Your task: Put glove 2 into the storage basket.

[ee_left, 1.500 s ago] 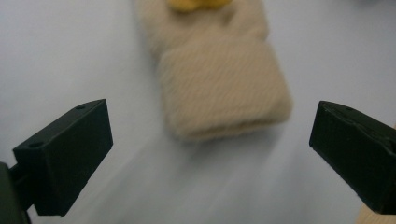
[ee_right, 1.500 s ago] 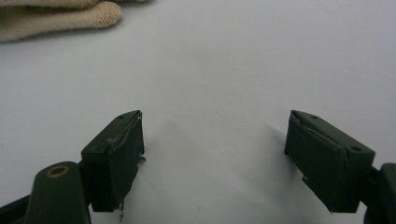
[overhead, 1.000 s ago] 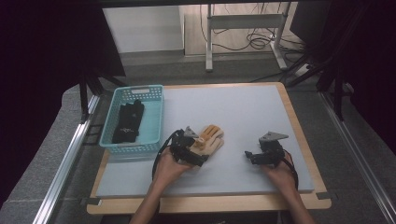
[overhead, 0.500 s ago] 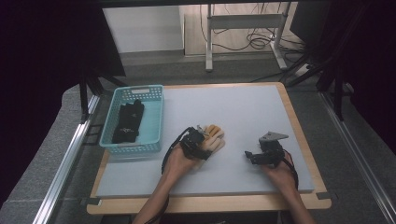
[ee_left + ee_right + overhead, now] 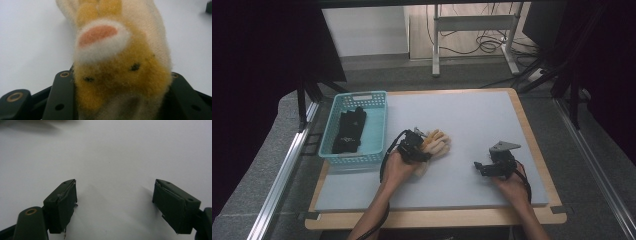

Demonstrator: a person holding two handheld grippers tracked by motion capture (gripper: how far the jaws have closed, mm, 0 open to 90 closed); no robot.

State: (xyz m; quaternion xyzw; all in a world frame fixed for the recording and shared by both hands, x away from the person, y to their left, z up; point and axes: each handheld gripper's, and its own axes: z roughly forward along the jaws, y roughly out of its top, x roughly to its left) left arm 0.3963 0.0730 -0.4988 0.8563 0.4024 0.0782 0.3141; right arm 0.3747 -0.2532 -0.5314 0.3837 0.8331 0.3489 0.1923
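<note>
One grey table (image 5: 472, 120) is bearing one teal basket (image 5: 379, 125) — one black glove (image 5: 349, 131) lying inside. Just right of the basket, the left gripper (image 5: 414, 149) is clamping one fuzzy yellow glove (image 5: 437, 142); farther right, the right gripper (image 5: 487, 167) is gaping wide — empty.

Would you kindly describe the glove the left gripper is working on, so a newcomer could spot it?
On the grey mat, just right of the teal basket, lies a cream and yellow-orange fuzzy glove with the left gripper on it. The basket's other glove is black; this pale one lies outside it.
</note>
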